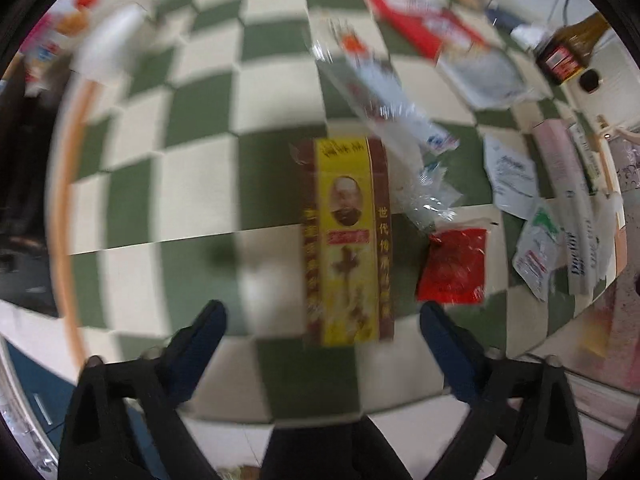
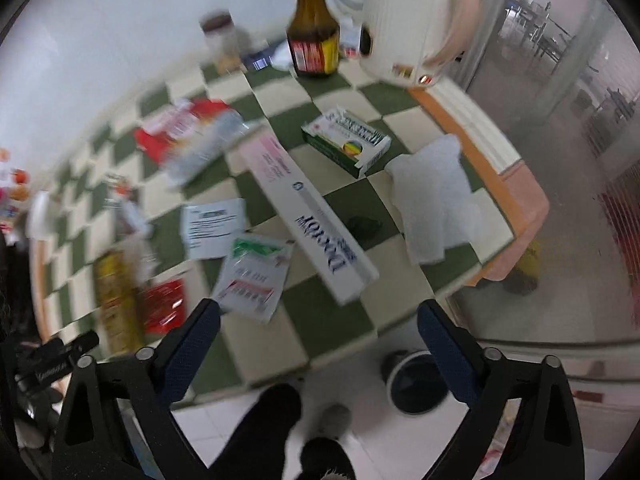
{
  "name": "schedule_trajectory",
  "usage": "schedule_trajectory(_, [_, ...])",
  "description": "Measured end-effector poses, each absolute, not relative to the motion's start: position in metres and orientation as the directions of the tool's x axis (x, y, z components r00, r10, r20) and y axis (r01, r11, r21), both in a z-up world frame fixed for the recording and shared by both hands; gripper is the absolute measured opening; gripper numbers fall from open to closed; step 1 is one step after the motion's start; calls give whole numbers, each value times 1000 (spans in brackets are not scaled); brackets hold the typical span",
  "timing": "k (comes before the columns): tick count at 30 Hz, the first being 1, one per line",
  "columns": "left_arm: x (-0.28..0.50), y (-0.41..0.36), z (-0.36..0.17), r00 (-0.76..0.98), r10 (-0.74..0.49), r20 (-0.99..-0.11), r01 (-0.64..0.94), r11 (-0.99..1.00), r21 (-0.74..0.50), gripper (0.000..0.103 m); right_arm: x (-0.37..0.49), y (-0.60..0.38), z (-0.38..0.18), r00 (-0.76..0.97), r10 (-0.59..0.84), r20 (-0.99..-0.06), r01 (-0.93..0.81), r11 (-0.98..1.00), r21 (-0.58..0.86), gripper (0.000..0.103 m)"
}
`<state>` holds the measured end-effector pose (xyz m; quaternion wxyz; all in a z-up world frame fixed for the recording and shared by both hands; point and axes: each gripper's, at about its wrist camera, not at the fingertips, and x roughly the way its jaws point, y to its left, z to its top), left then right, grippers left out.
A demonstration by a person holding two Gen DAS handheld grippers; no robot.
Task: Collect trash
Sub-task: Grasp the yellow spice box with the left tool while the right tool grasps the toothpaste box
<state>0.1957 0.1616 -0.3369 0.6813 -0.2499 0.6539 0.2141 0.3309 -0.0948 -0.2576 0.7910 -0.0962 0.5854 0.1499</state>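
Note:
Trash lies scattered on a green-and-cream checkered table [image 1: 192, 184]. A yellow-and-brown box [image 1: 346, 240] lies just ahead of my left gripper [image 1: 322, 316], which is open and empty above the table. A red packet [image 1: 454, 266] and a clear wrapper [image 1: 384, 92] lie to its right. My right gripper [image 2: 318, 316] is open and empty over the table's near edge. Ahead of it lie a white sachet [image 2: 254, 276], a long white-and-pink box [image 2: 308, 208], a leaflet [image 2: 212, 226], a green-and-white box [image 2: 346, 142] and a white tissue [image 2: 434, 196].
A brown bottle [image 2: 314, 24], a cream kettle [image 2: 412, 20] and a jar [image 2: 222, 38] stand at the back of the table. A round black bin [image 2: 418, 382] stands on the floor below the table edge. A glass partition [image 2: 560, 80] is at the right.

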Motion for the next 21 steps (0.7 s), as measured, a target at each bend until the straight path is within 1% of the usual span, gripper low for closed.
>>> schedule_trajectory(1, [202,165,-347,36,-54,-998,-613,787,-65,74,346,-83,-273,251,90,-964,-365,931,-8,88])
schedule_trajectory(2, [208,166,-354,23,-64,-998,-606,793,-65,73,357,-74,-283,238,65,-969,-379,925,-31,86])
schedule_trajectory(3, [213,167,-360,18,-72,-997,-598,798,-68,63,370,-64,-296,225,35,-974,-399,915,-59,83])
schedule_trajectory(4, [215,167,-360,16,-64,-998,-591,804,-62,55,380,-56,-307,213,16,-977,-417,906,-77,80])
schedule_trajectory(6, [219,165,-354,33,-38,-999,-567,822,-50,54,396,-45,-325,189,-16,-982,-452,886,-101,79])
schedule_trajectory(8, [222,166,-349,25,-8,-1000,-552,834,-20,54,407,-36,-343,153,-37,-988,-482,870,-107,73])
schedule_trajectory(9, [224,167,-348,18,14,-1000,-545,838,2,54,411,-33,-353,122,-47,-991,-492,865,-102,61])
schedule_trajectory(10, [224,169,-348,15,29,-999,-542,840,16,54,413,-33,-357,115,-51,-992,-492,865,-102,59])
schedule_trajectory(12, [230,169,-344,22,44,-999,-528,849,26,55,414,-39,-358,95,-15,-995,-448,892,-57,58])
schedule_trajectory(15, [240,165,-340,32,71,-997,-508,860,45,57,412,-51,-365,2,31,-1000,-371,928,28,58])
schedule_trajectory(20, [244,162,-333,49,64,-997,-512,858,29,55,411,-48,-394,-33,-26,-999,-383,924,-11,58])
schedule_trajectory(21, [245,161,-331,51,68,-996,-504,863,33,55,412,-49,-393,-16,-16,-1000,-374,928,-9,56])
